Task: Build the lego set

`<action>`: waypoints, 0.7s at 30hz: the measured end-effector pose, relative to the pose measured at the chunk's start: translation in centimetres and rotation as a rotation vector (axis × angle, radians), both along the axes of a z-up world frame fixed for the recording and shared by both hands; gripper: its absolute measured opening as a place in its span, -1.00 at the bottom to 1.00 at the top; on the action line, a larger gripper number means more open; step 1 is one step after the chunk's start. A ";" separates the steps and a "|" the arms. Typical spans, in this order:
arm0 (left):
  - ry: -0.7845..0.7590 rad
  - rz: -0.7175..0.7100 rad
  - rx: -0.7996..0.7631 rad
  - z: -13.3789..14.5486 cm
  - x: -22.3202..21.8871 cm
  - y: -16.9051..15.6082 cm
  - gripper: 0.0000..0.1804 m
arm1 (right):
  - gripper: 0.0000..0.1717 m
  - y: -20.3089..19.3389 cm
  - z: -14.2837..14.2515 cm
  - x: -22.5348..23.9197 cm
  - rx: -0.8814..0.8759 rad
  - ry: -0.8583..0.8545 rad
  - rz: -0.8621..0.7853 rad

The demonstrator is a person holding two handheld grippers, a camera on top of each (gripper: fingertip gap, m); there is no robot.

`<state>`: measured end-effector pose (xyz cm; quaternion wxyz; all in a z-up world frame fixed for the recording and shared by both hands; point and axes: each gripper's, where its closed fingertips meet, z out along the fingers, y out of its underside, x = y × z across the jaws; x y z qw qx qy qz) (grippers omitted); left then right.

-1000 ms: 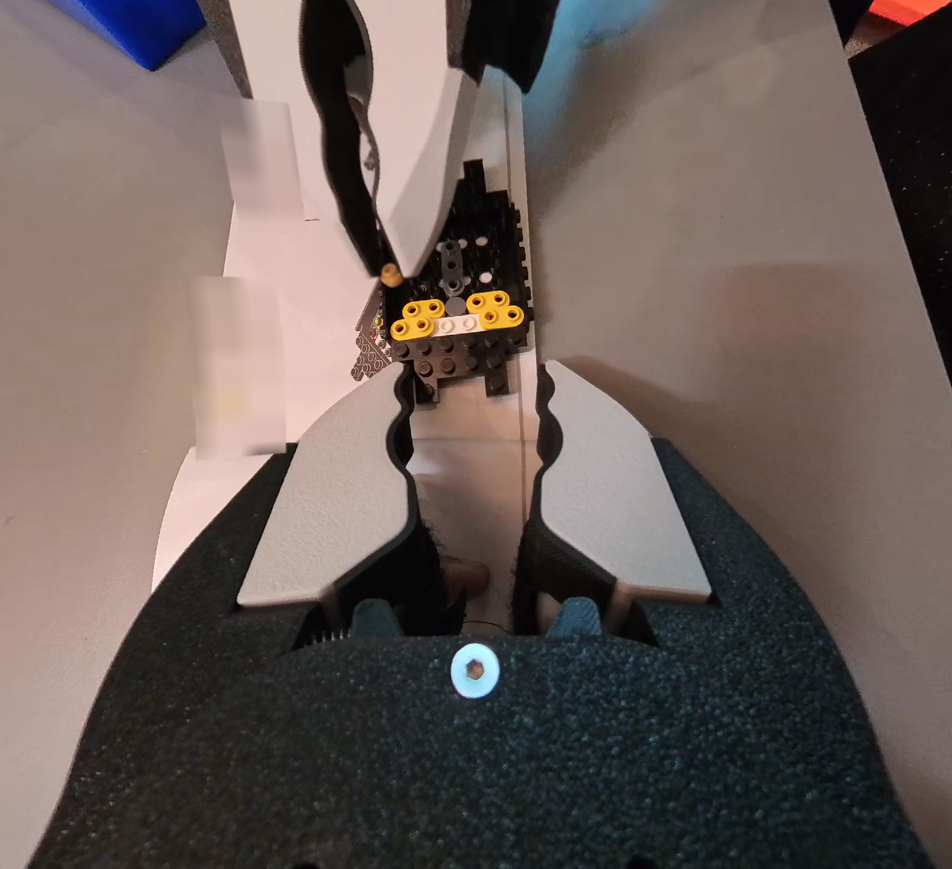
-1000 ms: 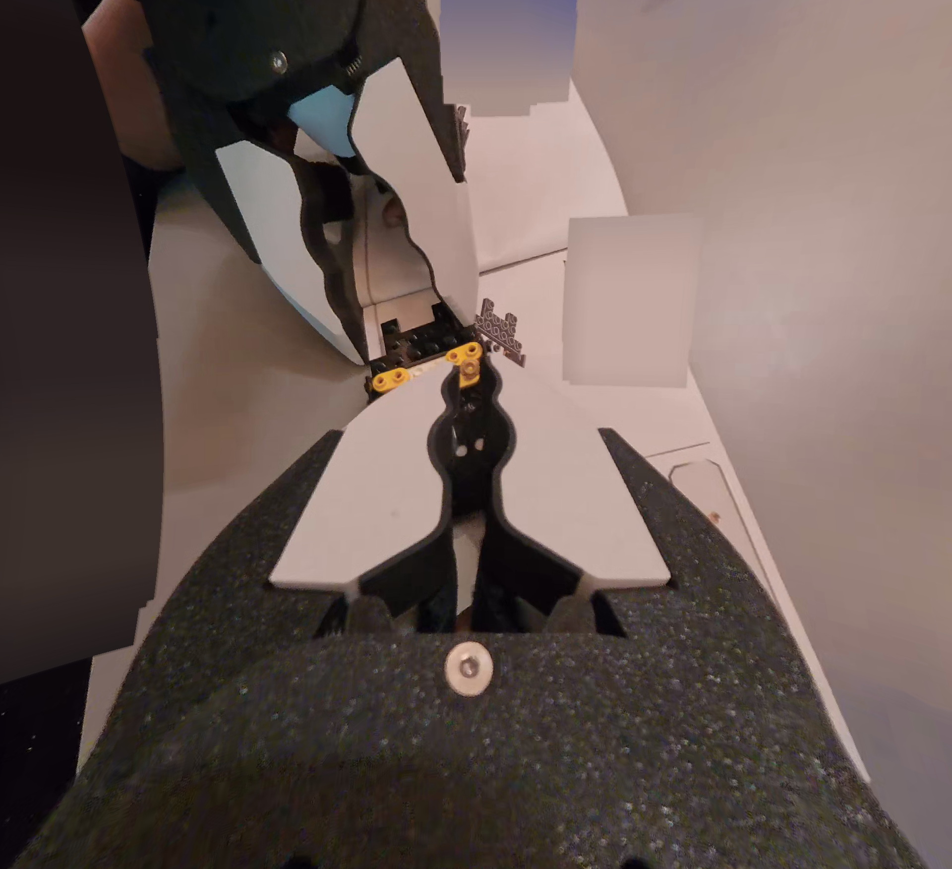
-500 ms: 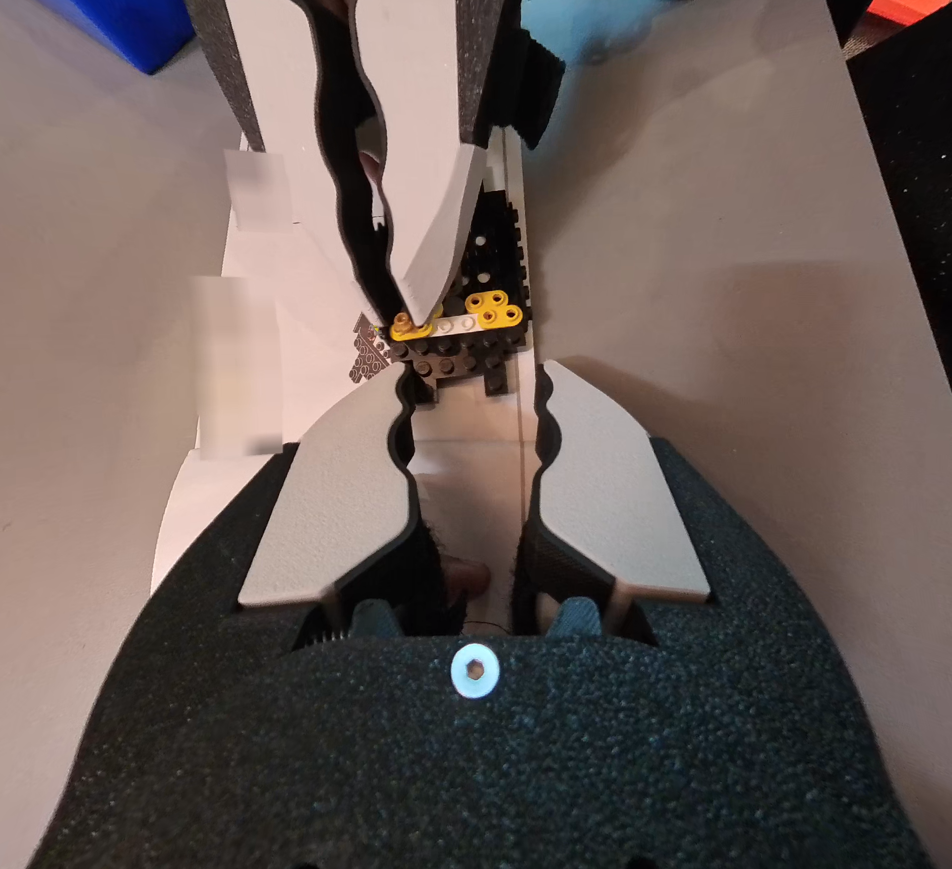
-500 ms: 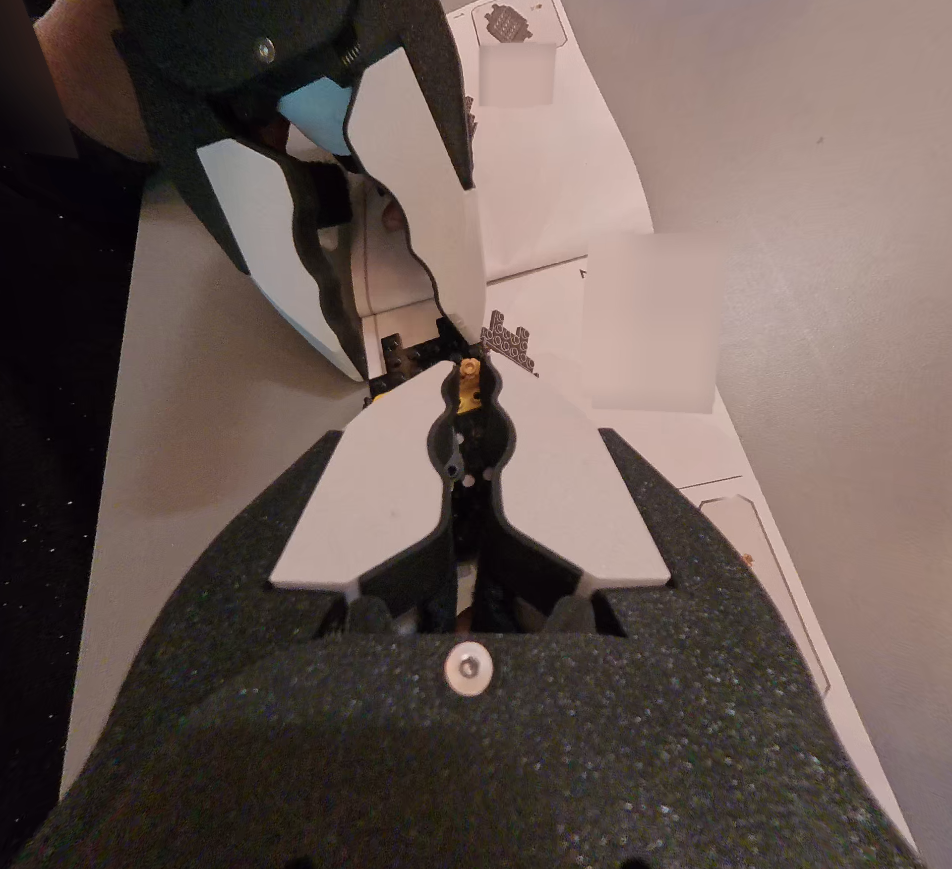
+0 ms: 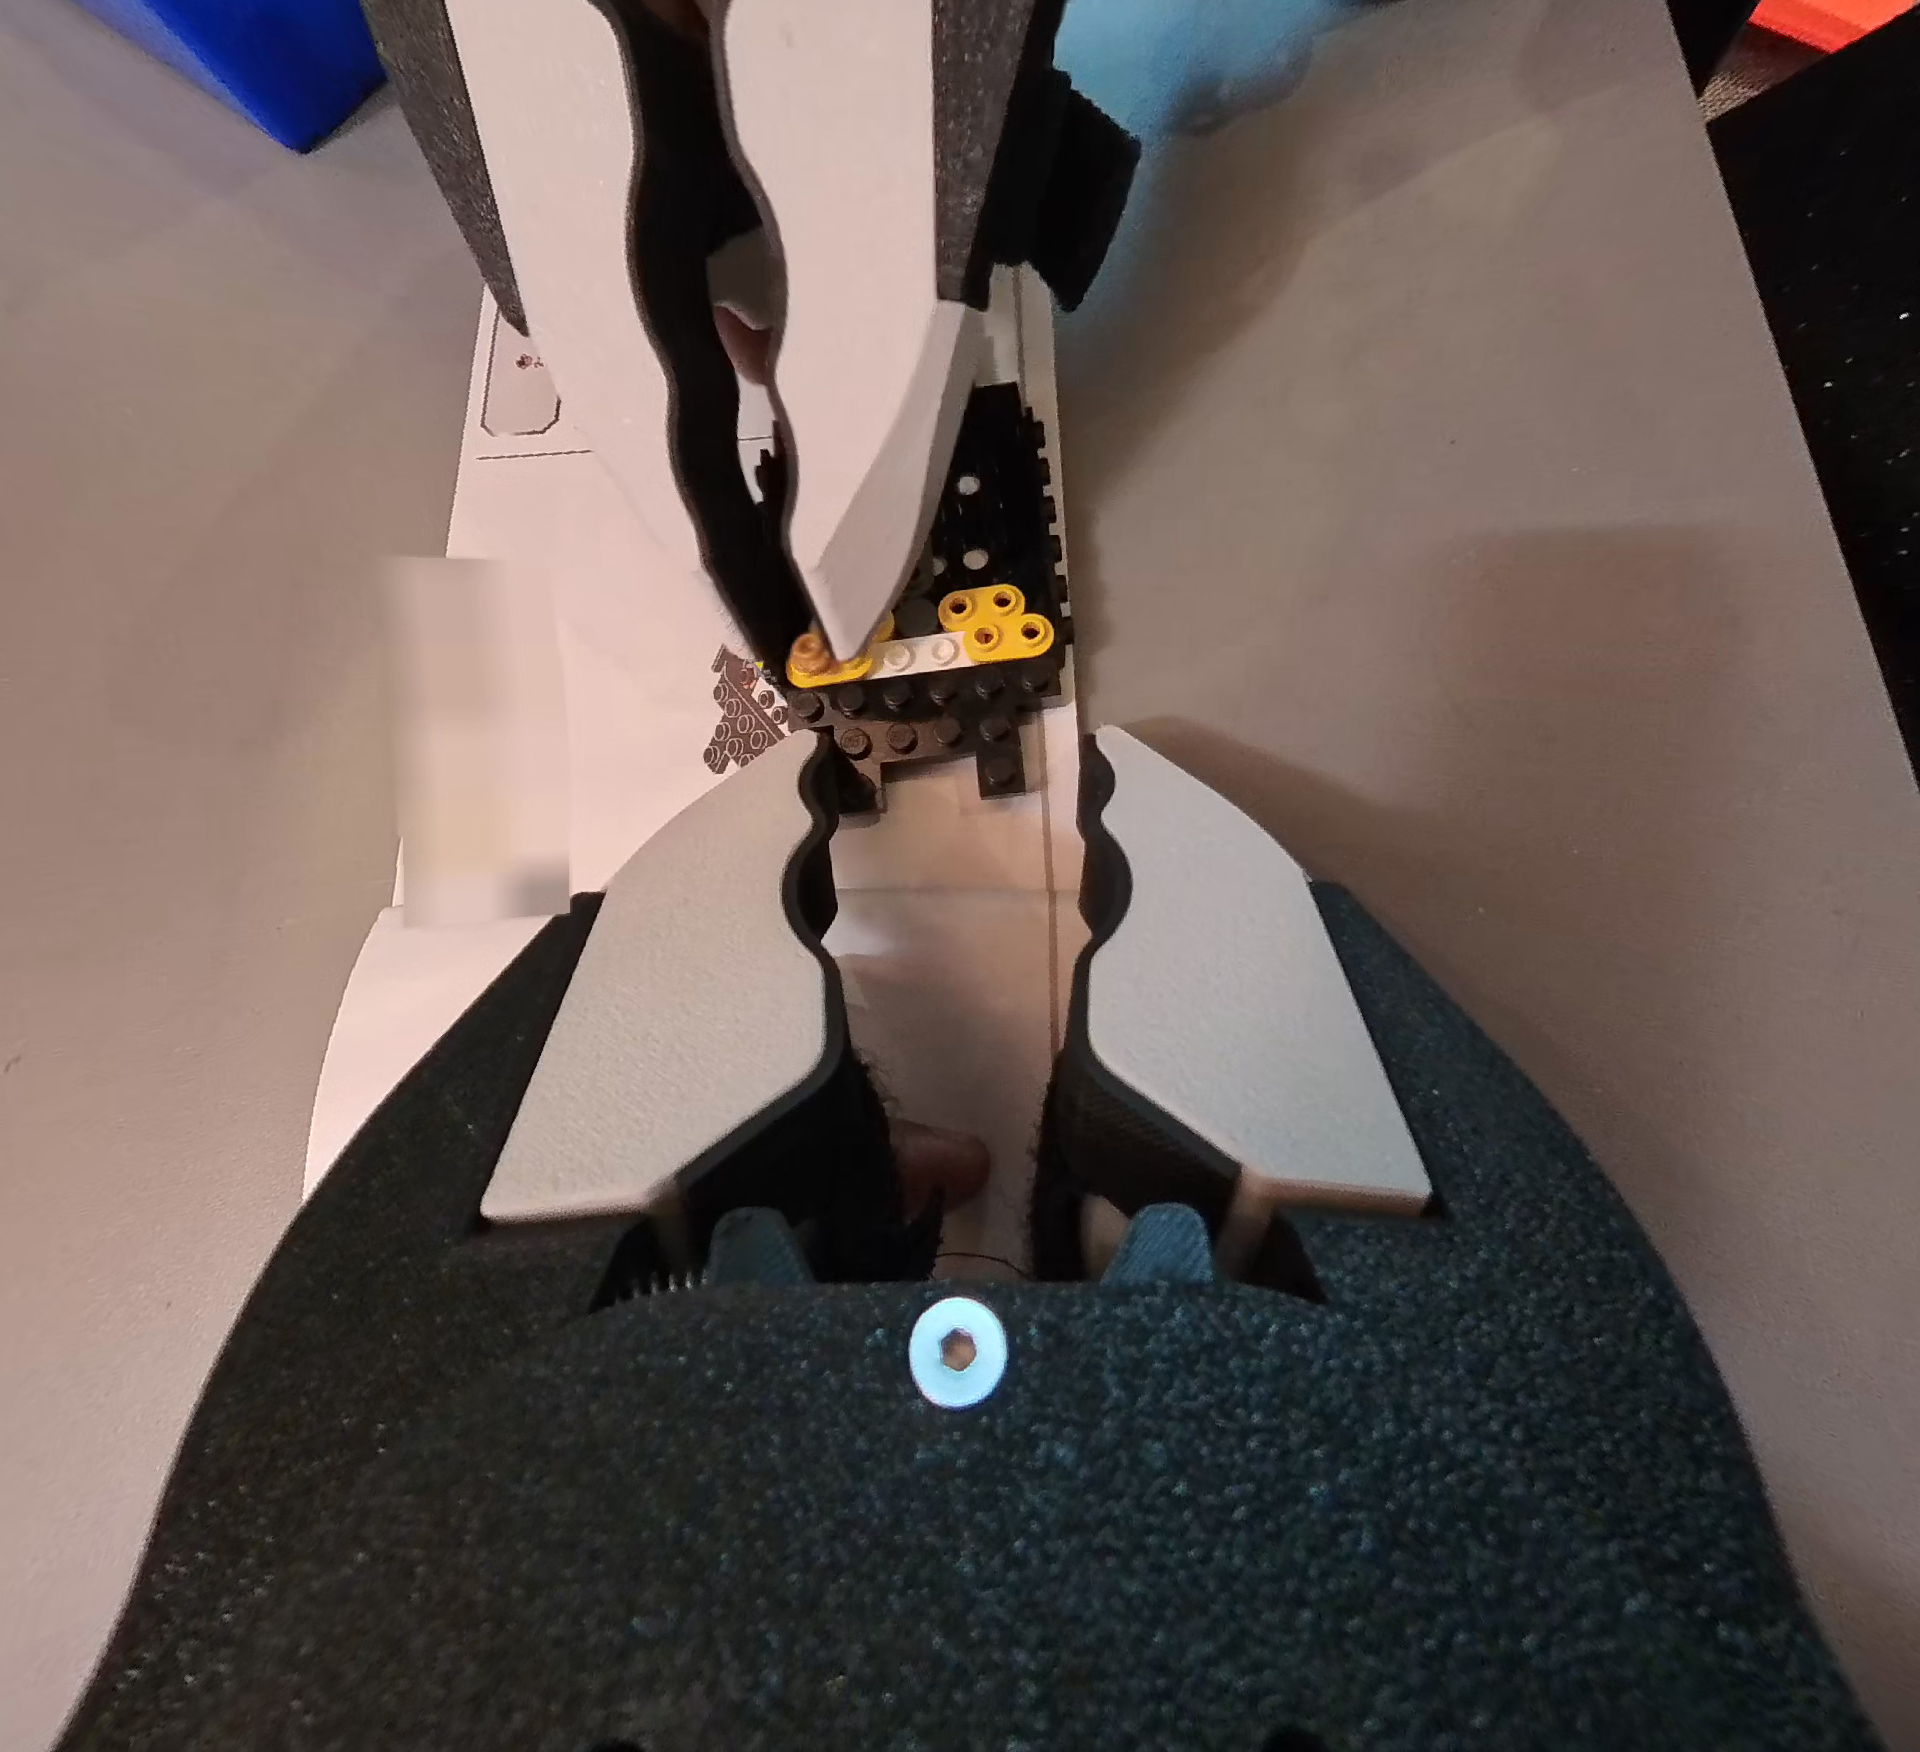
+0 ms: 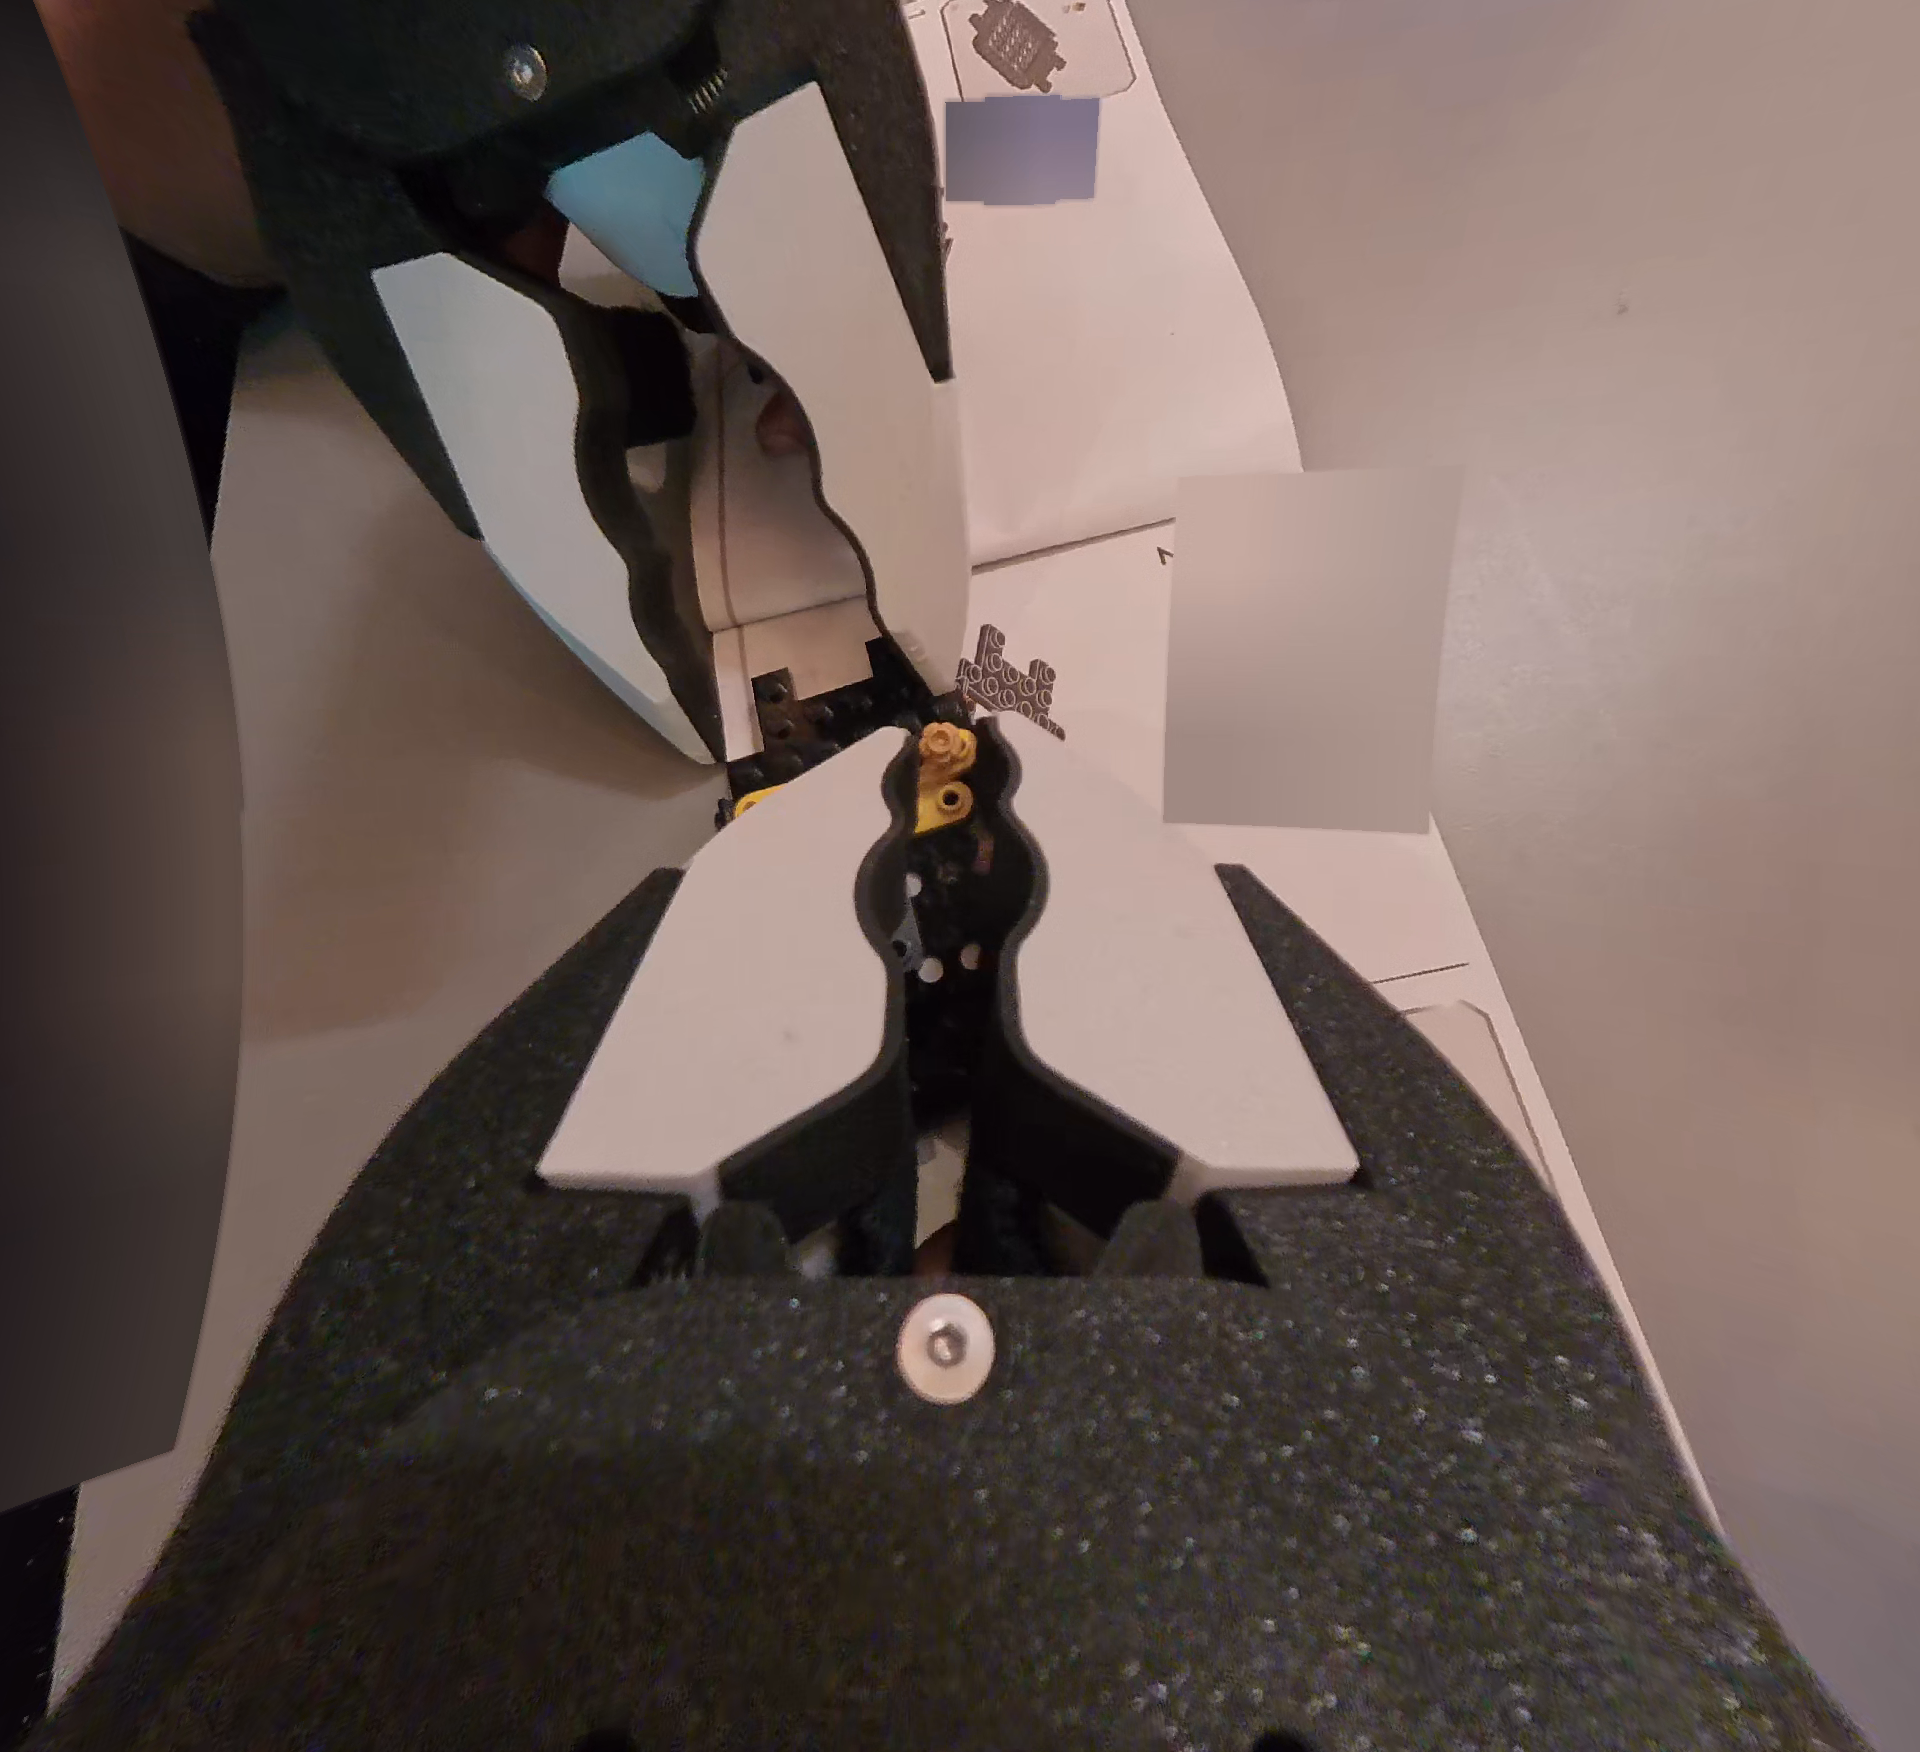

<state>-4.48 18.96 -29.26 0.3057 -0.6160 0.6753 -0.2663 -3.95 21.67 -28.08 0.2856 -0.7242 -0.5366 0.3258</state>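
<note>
Clearly my left gripper (image 5: 951,757) has its fingers spread wide, gripping nothing, flanking the near edge of the black brick plate (image 5: 914,715) on the printed sheet (image 5: 603,580) on the worktop (image 5: 1455,559). Light, rigid plastic; I'd grip its studded sides. Rightward, my right gripper (image 6: 951,746) has its fingers nearly together at a tiny gold stud (image 6: 943,744) over a yellow piece (image 6: 948,798); contact looks likely, hard to confirm.

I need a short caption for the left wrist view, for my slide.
Right gripper presses a small gold stud onto a black brick model; left gripper brackets its near edge.
</note>
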 end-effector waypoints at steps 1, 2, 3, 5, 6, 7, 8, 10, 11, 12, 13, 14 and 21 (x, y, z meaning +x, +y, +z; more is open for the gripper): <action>0.000 0.000 0.000 0.0 0.0 0.0 -0.52 | -0.88 0.0 0.0 0.0 0.004 -0.001 0.000; 0.000 0.000 0.000 0.0 0.0 0.0 -0.52 | -0.88 0.0 0.0 -0.1 0.005 0.000 0.000; 0.000 0.000 0.000 0.0 0.0 0.0 -0.52 | -0.88 0.0 0.0 -0.1 0.005 0.002 -0.001; 0.000 0.000 0.000 0.0 0.0 0.0 -0.52 | -0.88 0.1 0.0 -0.1 0.008 0.004 -0.003; 0.000 0.000 0.000 0.0 0.0 0.0 -0.52 | -0.88 0.1 0.0 -0.1 0.011 0.003 -0.003; 0.000 0.000 0.000 0.0 0.0 0.0 -0.52 | -0.88 0.2 0.0 -0.1 0.014 0.001 -0.005; 0.000 0.000 0.000 0.0 0.0 0.0 -0.52 | -0.88 0.2 -0.1 0.0 0.017 -0.003 -0.007; 0.000 0.000 0.000 0.0 0.0 0.0 -0.52 | -0.87 0.3 -0.1 0.0 0.023 -0.010 -0.009; 0.000 0.000 0.000 0.0 0.0 0.0 -0.52 | -0.87 0.3 -0.1 0.0 0.025 -0.010 -0.009; 0.000 0.000 0.000 0.0 0.0 0.0 -0.52 | -0.87 0.3 -0.1 0.0 0.024 -0.010 -0.009; 0.000 0.000 0.000 0.0 0.0 0.0 -0.52 | -0.86 0.3 -0.1 0.0 0.022 -0.009 -0.009; 0.000 0.000 0.000 0.0 0.0 0.0 -0.52 | -0.86 0.3 -0.1 0.0 0.021 -0.008 -0.011; -0.001 -0.001 0.000 0.0 0.0 0.0 -0.52 | -0.81 0.5 -0.2 0.0 0.000 0.006 -0.025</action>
